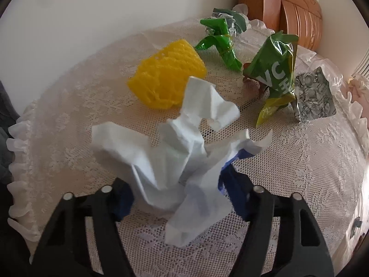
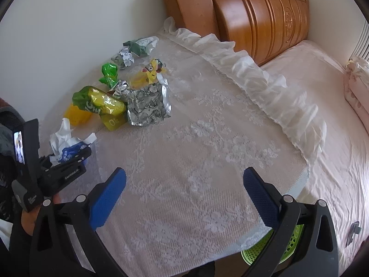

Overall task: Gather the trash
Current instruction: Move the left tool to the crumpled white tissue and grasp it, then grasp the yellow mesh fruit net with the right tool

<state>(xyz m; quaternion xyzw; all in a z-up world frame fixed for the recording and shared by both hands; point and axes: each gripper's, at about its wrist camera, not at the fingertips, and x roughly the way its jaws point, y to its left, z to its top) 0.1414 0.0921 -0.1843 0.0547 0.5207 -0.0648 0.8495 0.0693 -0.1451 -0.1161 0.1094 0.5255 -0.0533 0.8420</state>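
A round table with one white lace cloth and a frilly edge holds the trash. Near the table's left edge lies one crumpled white tissue. The left gripper has its two blue pads around the tissue. The tissue fills the gap between them and hides where they meet it, so I cannot tell if they are squeezing it.

Just behind the tissue sits one yellow foam net. Toward the far edge by the wall there is one twisted bright green wrapper. Behind that is one dark green and silver wrapper, right at the back edge. Beside the yellow net stands one big green and yellow snack bag. One flat silver bag touches it. In the right wrist view one small yellow wrapper with a cartoon face lies behind the silver bag.

The right gripper hangs over the bare middle of the table. Its two blue pads are wide apart and hold nothing.

One green basket peeks out under the near edge. One wooden headboard stands behind the table.
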